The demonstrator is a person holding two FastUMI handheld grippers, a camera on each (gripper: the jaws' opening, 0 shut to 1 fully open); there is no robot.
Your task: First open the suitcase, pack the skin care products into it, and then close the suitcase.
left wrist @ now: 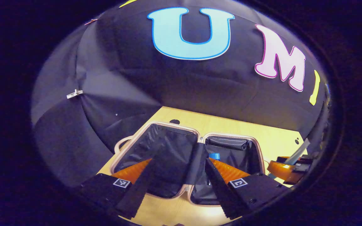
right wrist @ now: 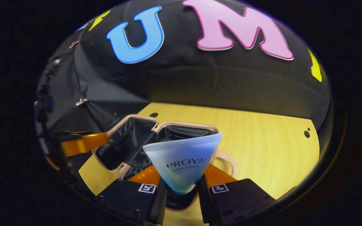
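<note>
the suitcase [left wrist: 181,163] is laid open flat on the wooden table [left wrist: 247,128], its two black-lined halves side by side with a pale rim around each. in the right gripper view the same suitcase [right wrist: 130,141] is seen beyond the held item, a handle loop showing at its right edge. a skin care tube [right wrist: 182,164], white fading to blue toward its narrow end, is held crimped end up over the suitcase's nearer half. in the left gripper view a small blue cap [left wrist: 214,156] is seen inside the right half of the suitcase, partly hidden behind a finger.

the right gripper [right wrist: 181,188] is pointed forward and slightly down toward the suitcase, its jaws closed narrowly on the lower end of the tube, both fingers pressed against it. the left gripper [left wrist: 178,175] is held low over the front edge of the suitcase, angled forward across both halves, its jaws spread wide with nothing between them. at the right edge of the left gripper view the other gripper's body is partly seen above the table.
</note>
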